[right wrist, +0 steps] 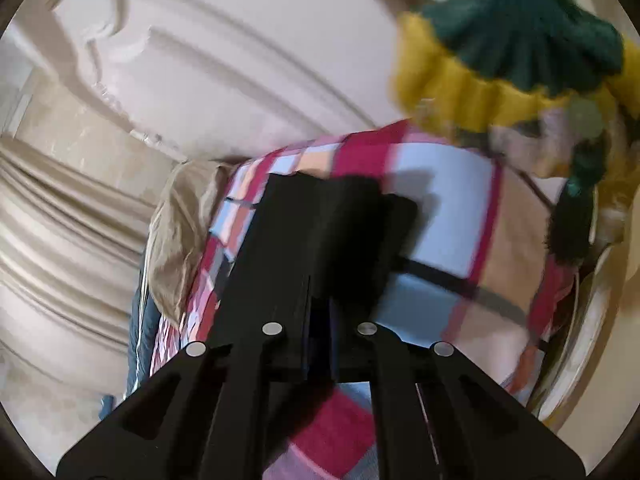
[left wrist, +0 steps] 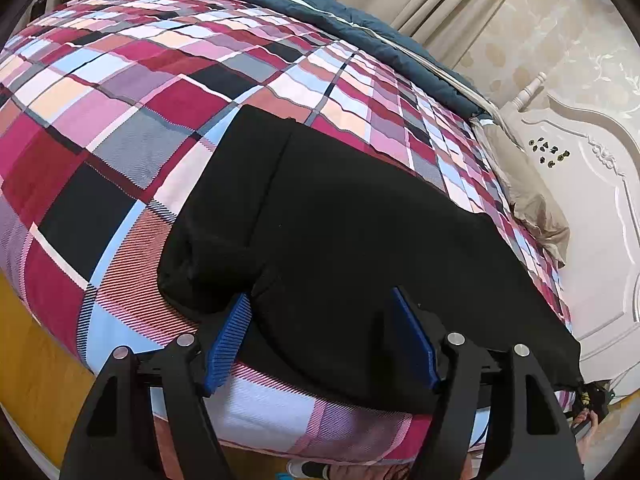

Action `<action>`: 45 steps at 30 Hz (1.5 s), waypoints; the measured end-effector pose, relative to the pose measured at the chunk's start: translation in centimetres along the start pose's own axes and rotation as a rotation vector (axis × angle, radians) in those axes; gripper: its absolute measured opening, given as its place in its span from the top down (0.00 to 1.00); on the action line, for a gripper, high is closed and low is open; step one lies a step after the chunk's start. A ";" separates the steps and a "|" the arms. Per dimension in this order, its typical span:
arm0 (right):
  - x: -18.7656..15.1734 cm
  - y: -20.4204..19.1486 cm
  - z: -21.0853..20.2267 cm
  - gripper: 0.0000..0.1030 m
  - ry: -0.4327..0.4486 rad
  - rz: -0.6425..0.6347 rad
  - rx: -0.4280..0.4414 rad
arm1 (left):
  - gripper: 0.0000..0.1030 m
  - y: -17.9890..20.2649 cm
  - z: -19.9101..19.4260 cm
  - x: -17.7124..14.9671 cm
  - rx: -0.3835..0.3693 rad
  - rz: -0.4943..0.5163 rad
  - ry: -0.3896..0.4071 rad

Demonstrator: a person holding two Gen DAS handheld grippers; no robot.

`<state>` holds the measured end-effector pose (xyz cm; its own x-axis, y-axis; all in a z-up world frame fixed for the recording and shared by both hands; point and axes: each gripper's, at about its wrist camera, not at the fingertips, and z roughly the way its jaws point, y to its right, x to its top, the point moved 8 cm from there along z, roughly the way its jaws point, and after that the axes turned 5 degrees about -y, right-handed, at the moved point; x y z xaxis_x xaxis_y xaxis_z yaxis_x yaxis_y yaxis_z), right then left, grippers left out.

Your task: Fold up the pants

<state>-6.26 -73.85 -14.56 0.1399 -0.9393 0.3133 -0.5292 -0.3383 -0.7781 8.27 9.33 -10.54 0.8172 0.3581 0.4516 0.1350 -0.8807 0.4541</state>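
Black pants (left wrist: pixel 340 216) lie spread on a checked bedspread (left wrist: pixel 120 120), stretching from the middle of the bed toward the right edge. My left gripper (left wrist: pixel 320 320) is open, its blue pads (left wrist: pixel 230 336) set either side of the pants' near edge just above the cloth. In the right wrist view, my right gripper (right wrist: pixel 320 304) is shut on a lifted end of the black pants (right wrist: pixel 320 232), which drapes over and hides the fingertips. This view is blurred.
A white carved headboard (left wrist: pixel 592 208) stands at the right. A blue quilt (left wrist: pixel 360 32) and beige pillow (left wrist: pixel 532 200) lie along the bed's far side, curtains behind. A person's green-and-yellow sleeve (right wrist: pixel 512 40) shows top right. Wooden floor (left wrist: pixel 32 360) lies at the left.
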 end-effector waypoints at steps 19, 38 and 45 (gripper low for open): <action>-14.9 -8.5 1.9 0.61 -0.280 -0.018 0.369 | 0.28 0.1 0.0 -0.4 -0.038 -0.011 0.003; -20.7 -8.2 2.4 0.88 -0.339 -0.033 0.317 | 0.28 -0.3 -0.2 -0.6 -0.120 -0.032 -0.005; -25.8 -12.1 3.7 0.73 -0.473 -0.067 0.392 | 0.27 -0.4 -0.2 -0.6 -0.129 -0.032 -0.002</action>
<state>-0.41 -45.70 -15.23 0.5656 -0.8083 0.1632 -0.1721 -0.3093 -0.9353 7.62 9.57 -10.86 0.8149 0.3846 0.4336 0.0881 -0.8216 0.5632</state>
